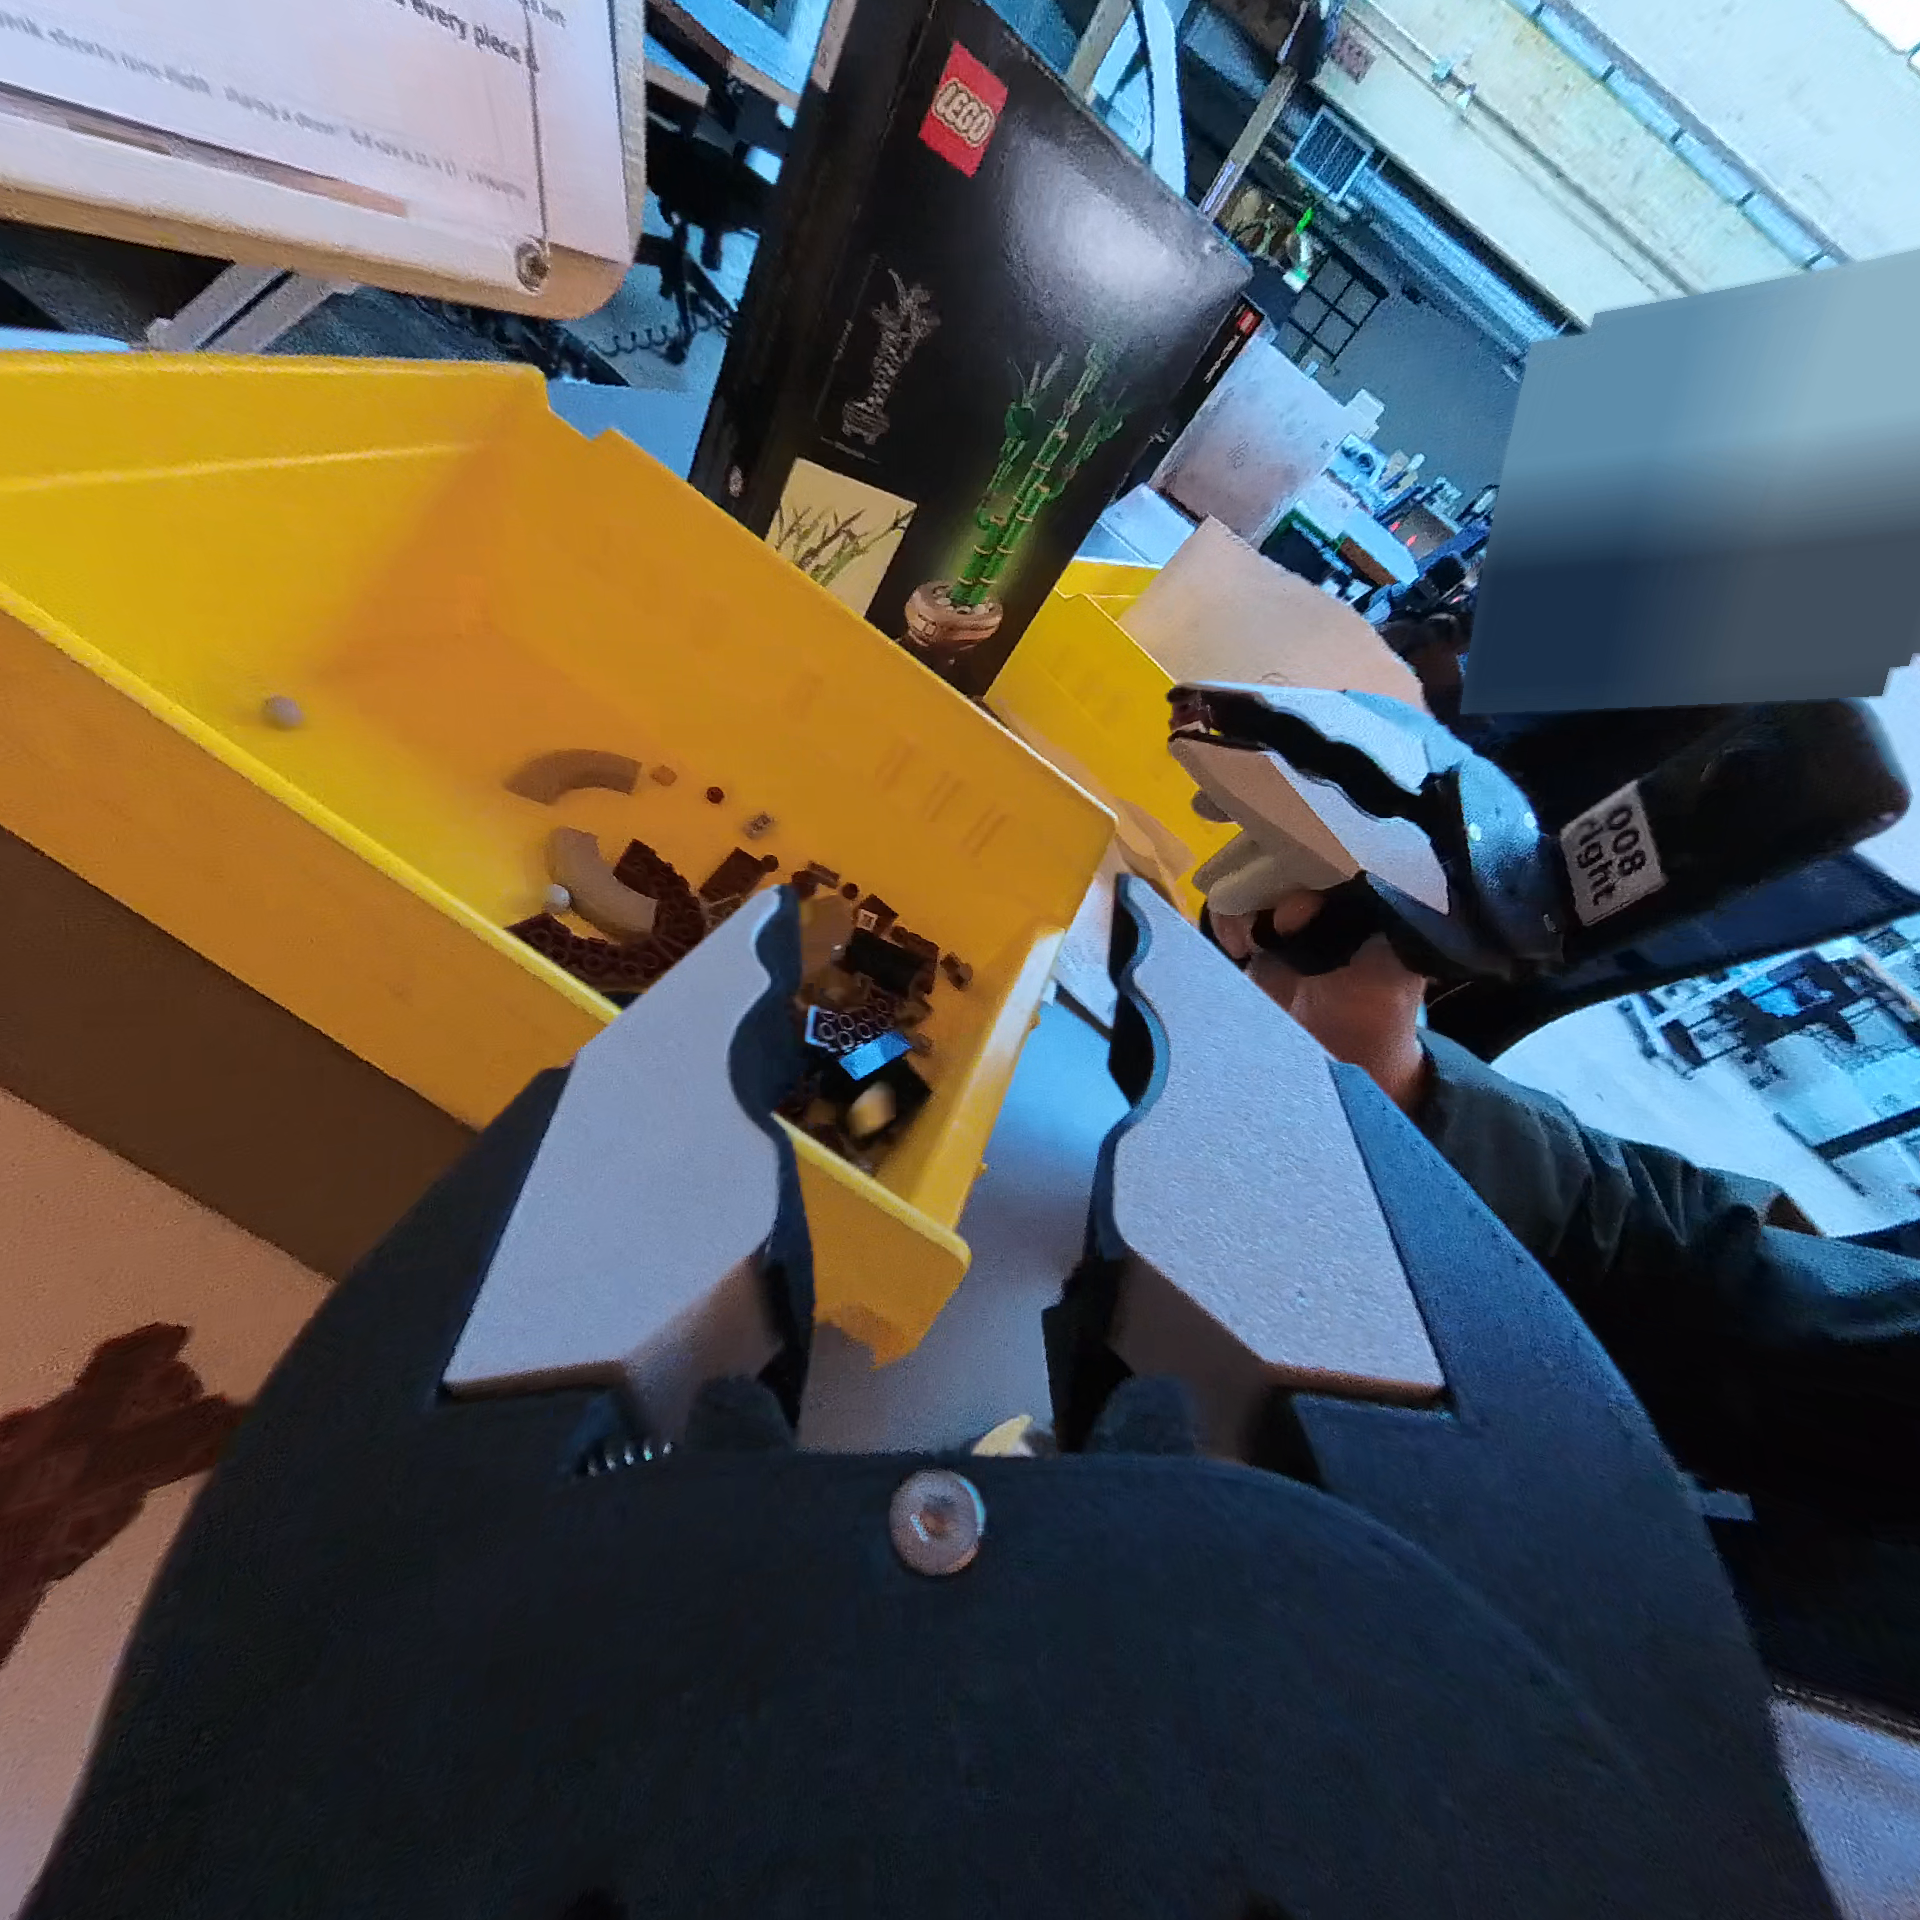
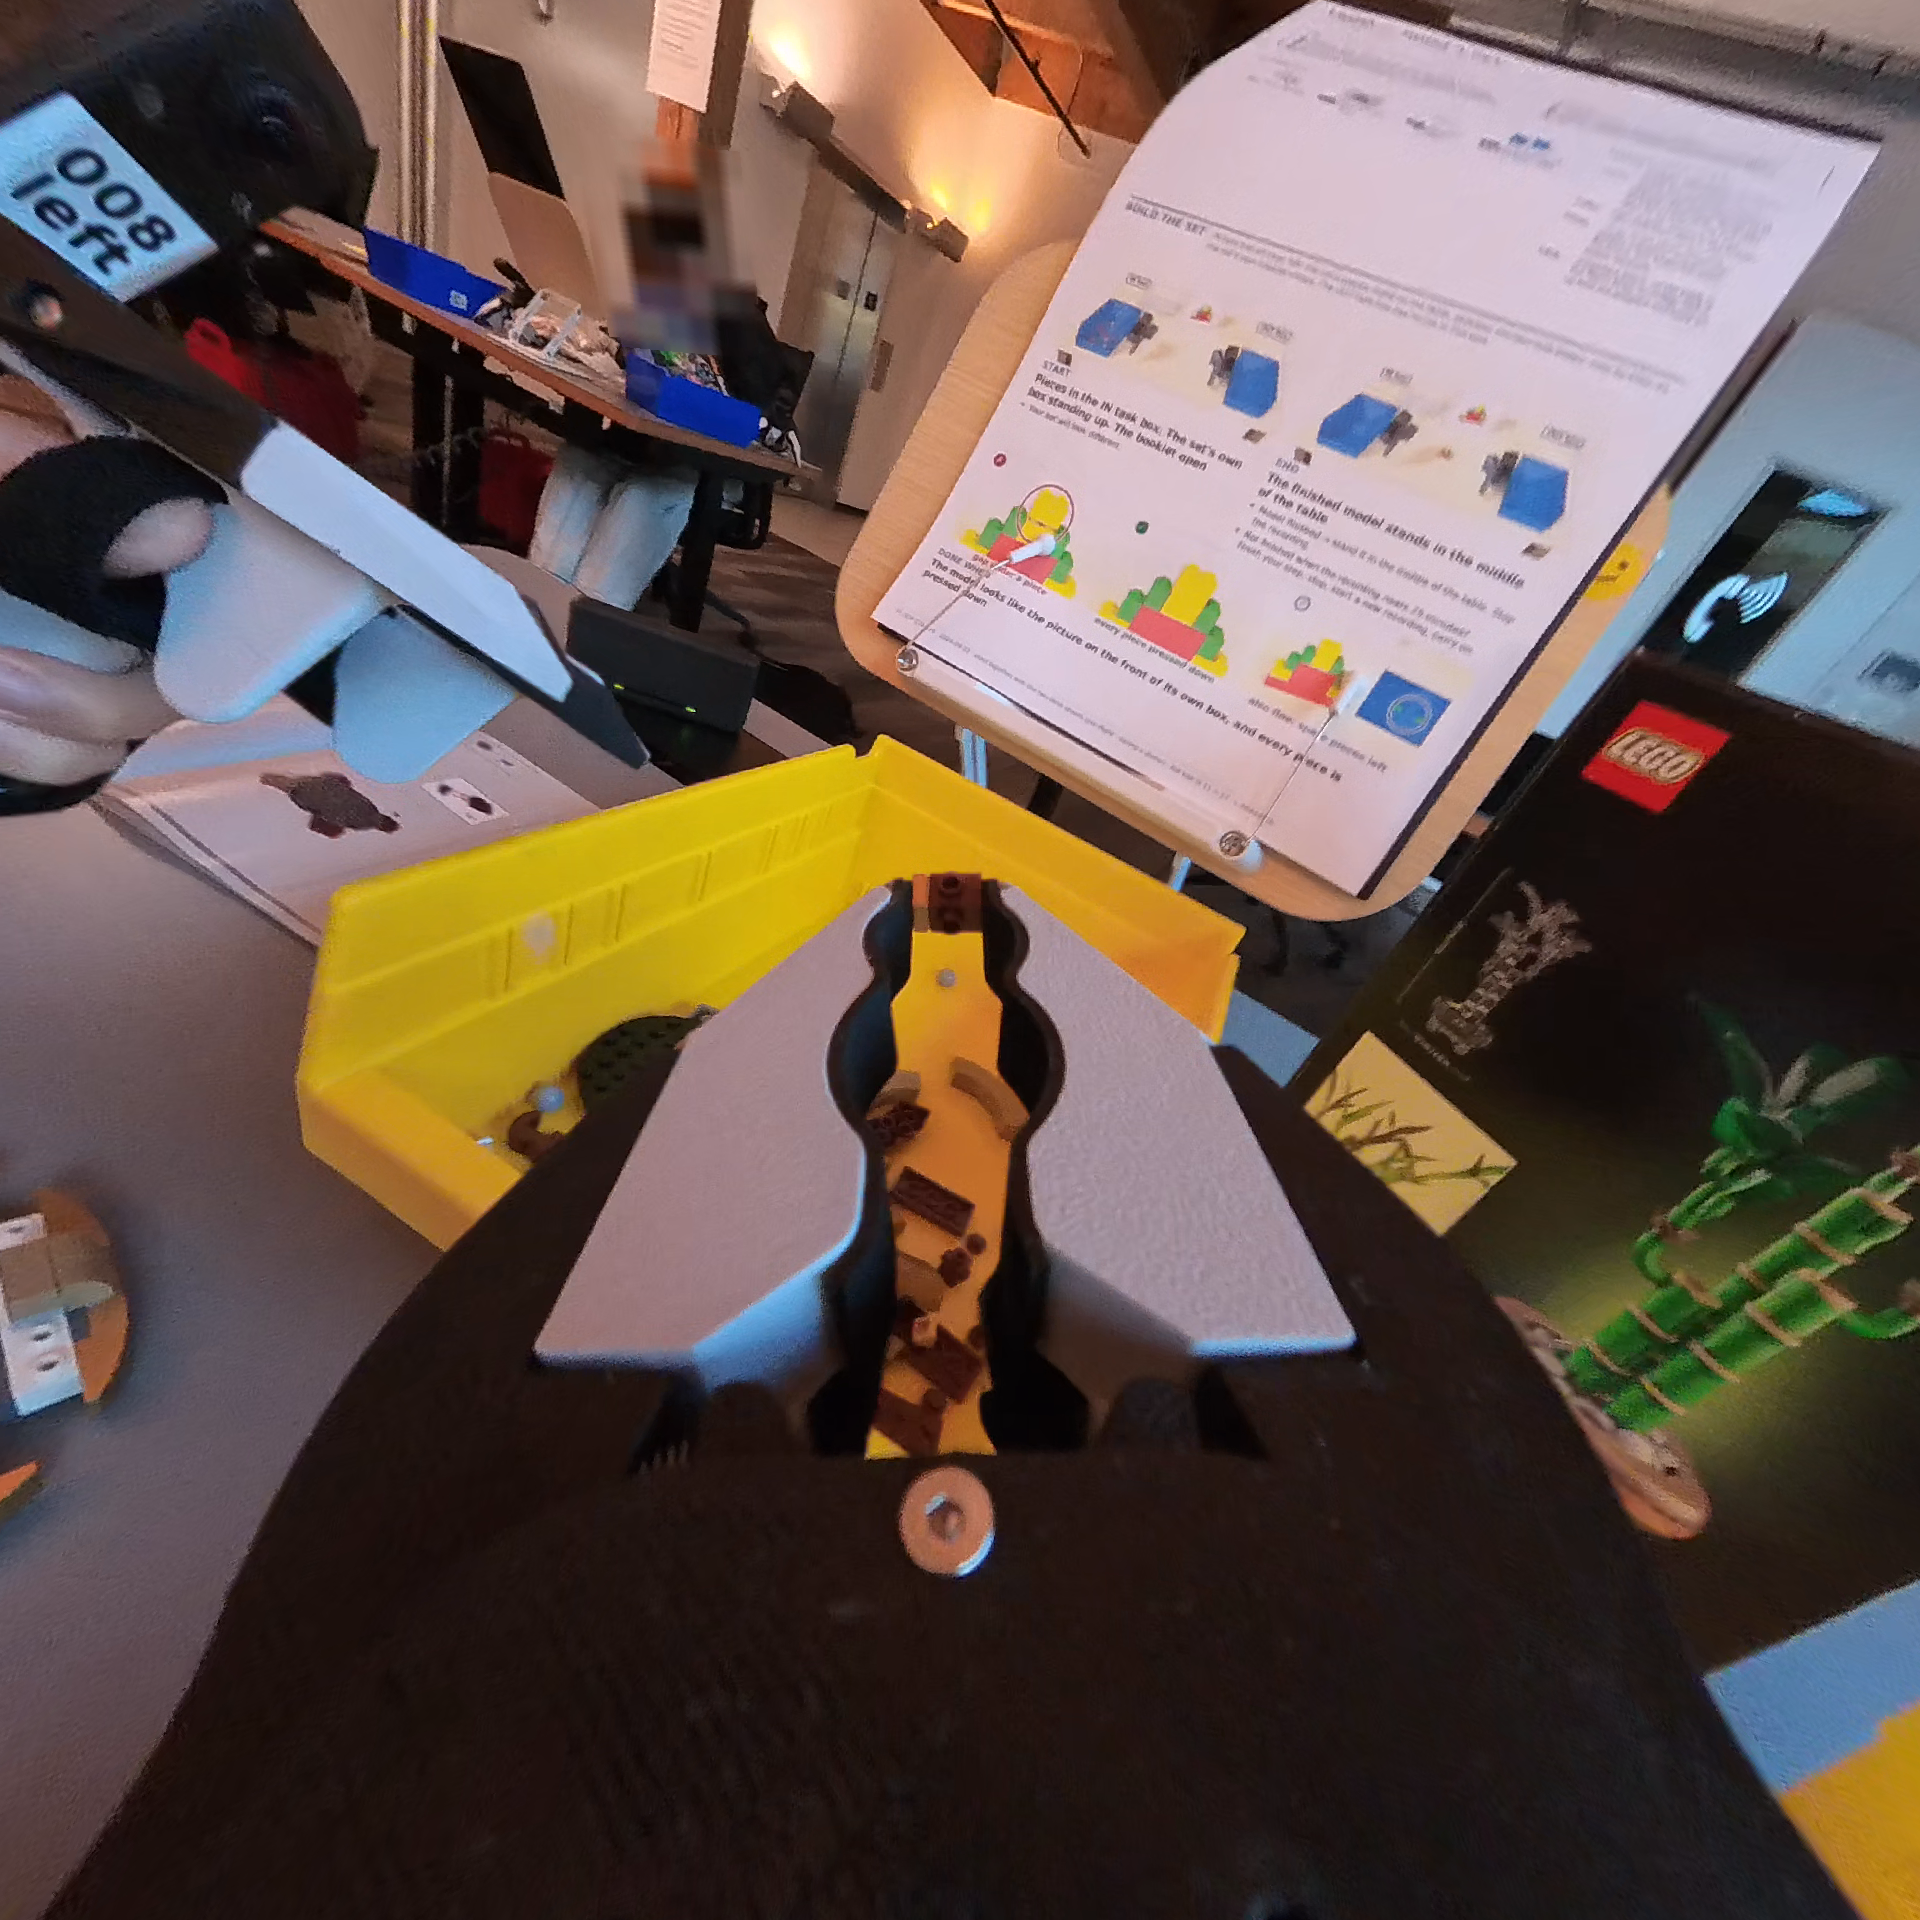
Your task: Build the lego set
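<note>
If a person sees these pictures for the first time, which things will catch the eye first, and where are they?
The bright yellow bin stands out first, in the middle of the table, with small brown bricks loose on its floor. Beside it a black set box stands upright, showing a green bamboo plant. The right gripper is over the bin, its tips pinching a small brown piece, while the left gripper is open and empty.

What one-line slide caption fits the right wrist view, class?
Right tongs pinch a small brown brick above the yellow bin of brown pieces; left tongs hover nearby.
</note>
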`<state>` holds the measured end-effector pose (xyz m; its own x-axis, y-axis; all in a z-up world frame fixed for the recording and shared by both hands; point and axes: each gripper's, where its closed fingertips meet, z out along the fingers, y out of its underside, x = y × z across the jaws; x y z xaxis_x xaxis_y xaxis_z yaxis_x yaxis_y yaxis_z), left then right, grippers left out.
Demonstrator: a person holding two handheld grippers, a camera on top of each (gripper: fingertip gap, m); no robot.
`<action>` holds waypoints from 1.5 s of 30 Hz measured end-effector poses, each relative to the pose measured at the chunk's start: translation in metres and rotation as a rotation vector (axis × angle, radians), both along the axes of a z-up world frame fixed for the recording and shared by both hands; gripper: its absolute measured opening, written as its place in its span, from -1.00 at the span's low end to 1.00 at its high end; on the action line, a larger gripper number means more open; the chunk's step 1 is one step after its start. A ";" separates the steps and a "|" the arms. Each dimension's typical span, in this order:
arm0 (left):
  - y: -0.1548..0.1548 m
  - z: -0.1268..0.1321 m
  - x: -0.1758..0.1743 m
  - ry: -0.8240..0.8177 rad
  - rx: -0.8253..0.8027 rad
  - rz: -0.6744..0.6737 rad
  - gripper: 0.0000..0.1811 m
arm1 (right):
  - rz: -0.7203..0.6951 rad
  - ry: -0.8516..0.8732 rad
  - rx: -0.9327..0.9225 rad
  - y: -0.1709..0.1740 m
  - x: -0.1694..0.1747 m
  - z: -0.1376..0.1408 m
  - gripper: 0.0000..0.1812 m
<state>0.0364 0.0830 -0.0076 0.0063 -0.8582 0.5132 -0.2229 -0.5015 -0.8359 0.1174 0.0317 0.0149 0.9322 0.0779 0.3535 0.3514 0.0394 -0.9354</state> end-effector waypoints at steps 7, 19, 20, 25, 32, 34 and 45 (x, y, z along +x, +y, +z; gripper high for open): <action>-0.001 0.000 -0.014 -0.024 0.030 -0.008 -0.42 | 0.206 0.068 0.026 -0.003 -0.032 -0.001 -0.88; -0.094 0.023 -0.001 -0.195 -0.231 -0.388 -0.73 | 0.421 -0.177 0.163 -0.030 -0.104 0.008 -0.88; -0.097 0.027 -0.003 -0.220 -0.226 -0.419 -0.90 | 0.409 -0.193 0.161 -0.029 -0.104 0.006 -0.88; -0.103 0.010 -0.013 -0.058 -0.220 -0.497 -0.89 | 0.530 -0.176 0.065 -0.031 -0.113 -0.009 -0.73; -0.132 -0.030 -0.051 0.287 -0.341 -0.784 -0.88 | 0.827 -0.222 -0.115 -0.058 -0.152 -0.039 -0.74; -0.133 -0.034 -0.057 0.318 -0.350 -0.808 -0.88 | 0.844 -0.251 -0.133 -0.061 -0.157 -0.044 -0.74; -0.134 -0.020 -0.061 0.249 -0.478 -0.878 -0.86 | 0.926 -0.141 -0.196 -0.067 -0.162 -0.045 -0.90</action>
